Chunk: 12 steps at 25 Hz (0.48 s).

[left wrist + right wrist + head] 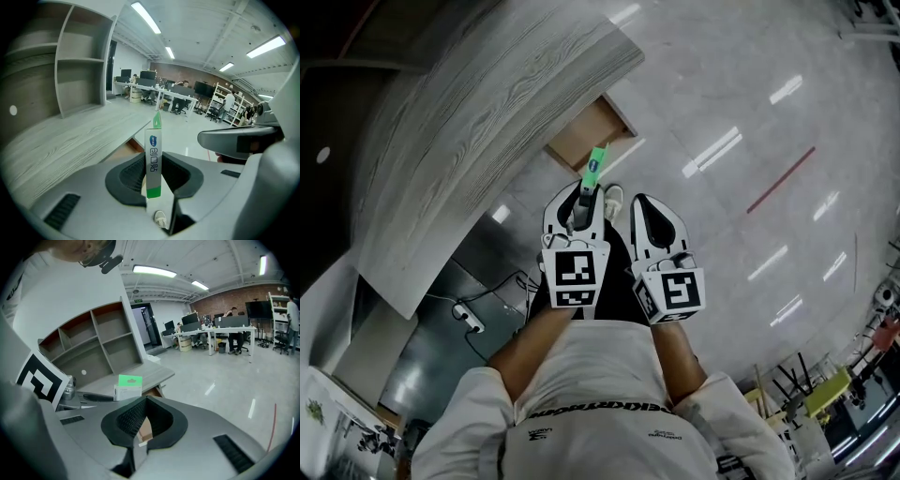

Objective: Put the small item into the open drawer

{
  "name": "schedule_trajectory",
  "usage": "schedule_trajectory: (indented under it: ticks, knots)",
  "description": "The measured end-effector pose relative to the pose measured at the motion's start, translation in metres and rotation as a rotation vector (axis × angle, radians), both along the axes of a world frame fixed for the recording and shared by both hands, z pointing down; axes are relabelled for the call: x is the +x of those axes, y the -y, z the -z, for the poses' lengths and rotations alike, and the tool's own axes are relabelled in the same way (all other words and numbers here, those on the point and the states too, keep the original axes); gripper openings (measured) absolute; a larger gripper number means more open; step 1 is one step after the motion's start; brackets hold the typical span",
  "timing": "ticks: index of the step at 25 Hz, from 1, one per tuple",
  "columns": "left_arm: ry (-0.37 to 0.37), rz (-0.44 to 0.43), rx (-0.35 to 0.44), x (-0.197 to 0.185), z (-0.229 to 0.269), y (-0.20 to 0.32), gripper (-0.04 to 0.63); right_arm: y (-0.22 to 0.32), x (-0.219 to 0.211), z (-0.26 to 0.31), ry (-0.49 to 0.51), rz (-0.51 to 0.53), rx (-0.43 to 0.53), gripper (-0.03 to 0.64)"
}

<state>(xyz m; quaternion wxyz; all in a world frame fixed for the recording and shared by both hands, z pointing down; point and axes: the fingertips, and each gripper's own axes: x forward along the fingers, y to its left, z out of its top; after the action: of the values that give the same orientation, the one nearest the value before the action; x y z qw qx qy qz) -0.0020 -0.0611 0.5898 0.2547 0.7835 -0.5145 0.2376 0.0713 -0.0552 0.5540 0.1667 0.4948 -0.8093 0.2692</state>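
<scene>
Left gripper (584, 193) toward open drawer (581, 141), fingers (125, 176) tight on upright packet (595, 169); right gripper (641, 201) alongside, seemingly closed.

A grey wood-grain counter (478, 103) stood over a glossy pale floor (741, 84) crossed by a red line (780, 180). A white power strip (469, 320) with black cable lay beneath. Open shelving (79, 70) sat on the counter; office desks (154, 89) stood far behind.
</scene>
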Motion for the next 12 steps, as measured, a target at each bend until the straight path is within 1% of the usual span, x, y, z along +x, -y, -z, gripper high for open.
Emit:
schedule_trajectory:
  ticks: [5,12]
  knots:
    - [0.015,-0.004,-0.004,0.006,-0.021,0.009,0.103,0.001,-0.003,-0.019,0.017,0.016,-0.011,0.028]
    - [0.034,0.016,-0.043,0.004,-0.054,0.013,0.103,-0.002,-0.002,-0.032,0.017,0.023,-0.014,0.029]
